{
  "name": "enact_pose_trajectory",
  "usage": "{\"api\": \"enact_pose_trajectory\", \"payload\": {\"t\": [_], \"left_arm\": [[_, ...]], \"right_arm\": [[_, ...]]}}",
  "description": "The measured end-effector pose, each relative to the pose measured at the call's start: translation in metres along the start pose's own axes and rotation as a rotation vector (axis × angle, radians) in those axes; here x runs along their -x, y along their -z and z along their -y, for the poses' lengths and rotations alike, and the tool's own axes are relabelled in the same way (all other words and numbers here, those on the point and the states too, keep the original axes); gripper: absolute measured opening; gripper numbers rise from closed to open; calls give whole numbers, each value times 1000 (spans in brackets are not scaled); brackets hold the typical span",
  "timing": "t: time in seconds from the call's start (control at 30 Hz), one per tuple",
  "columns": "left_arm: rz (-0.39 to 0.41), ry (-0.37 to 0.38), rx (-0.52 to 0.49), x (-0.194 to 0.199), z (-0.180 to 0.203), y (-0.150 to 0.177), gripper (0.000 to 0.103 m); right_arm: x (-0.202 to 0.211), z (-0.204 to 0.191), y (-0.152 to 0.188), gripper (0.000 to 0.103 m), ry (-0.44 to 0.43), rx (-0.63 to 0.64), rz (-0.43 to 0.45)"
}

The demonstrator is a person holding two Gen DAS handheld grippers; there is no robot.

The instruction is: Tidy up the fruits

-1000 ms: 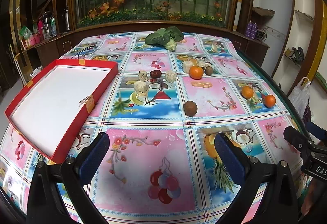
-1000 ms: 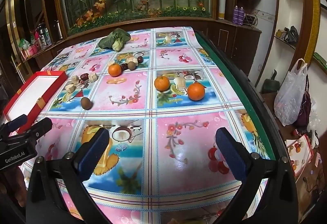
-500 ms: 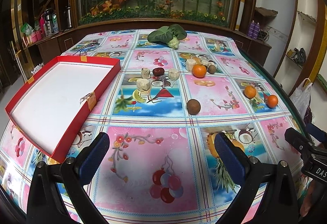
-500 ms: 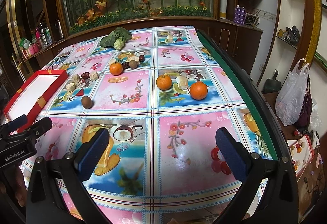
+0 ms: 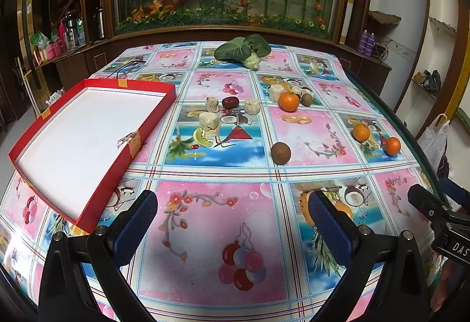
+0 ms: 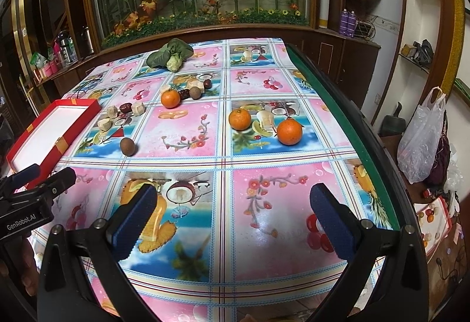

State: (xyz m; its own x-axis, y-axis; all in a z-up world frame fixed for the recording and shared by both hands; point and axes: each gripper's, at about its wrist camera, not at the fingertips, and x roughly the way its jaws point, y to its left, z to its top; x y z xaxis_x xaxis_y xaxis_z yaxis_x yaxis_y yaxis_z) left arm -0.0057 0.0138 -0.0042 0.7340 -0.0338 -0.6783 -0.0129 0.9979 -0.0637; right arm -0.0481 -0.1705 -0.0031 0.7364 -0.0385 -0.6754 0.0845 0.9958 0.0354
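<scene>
Change: both grippers have moved a little forward over the table since one second ago; no fruit has changed place.
Left gripper (image 5: 232, 220): jaws wide apart, nothing between them, above the tablecloth (image 5: 211, 234), near the red tray (image 5: 138, 143).
Right gripper (image 6: 232, 217): also spread wide and holding nothing, near the table's right edge.
Red tray: white inside, no fruit in it, on the left side of the table.
Oranges: one (image 6: 289, 131) and another (image 6: 240, 119) close together ahead of the right gripper; a third (image 5: 289, 101) further back.
Brown round fruit (image 5: 280, 153): alone, mid-table.
Pale chunks (image 5: 209, 120): around a dark red fruit (image 5: 230, 102).
Leafy vegetable (image 5: 241, 50): far end.
</scene>
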Motion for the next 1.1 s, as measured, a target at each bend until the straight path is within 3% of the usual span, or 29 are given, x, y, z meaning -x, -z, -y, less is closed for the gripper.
{"api": "enact_pose_trajectory", "payload": {"t": [1.1], "left_arm": [[-19, -11, 24, -4, -3, 0, 102]], "right_arm": [[-4, 0, 3, 103, 4, -9, -4]]}}
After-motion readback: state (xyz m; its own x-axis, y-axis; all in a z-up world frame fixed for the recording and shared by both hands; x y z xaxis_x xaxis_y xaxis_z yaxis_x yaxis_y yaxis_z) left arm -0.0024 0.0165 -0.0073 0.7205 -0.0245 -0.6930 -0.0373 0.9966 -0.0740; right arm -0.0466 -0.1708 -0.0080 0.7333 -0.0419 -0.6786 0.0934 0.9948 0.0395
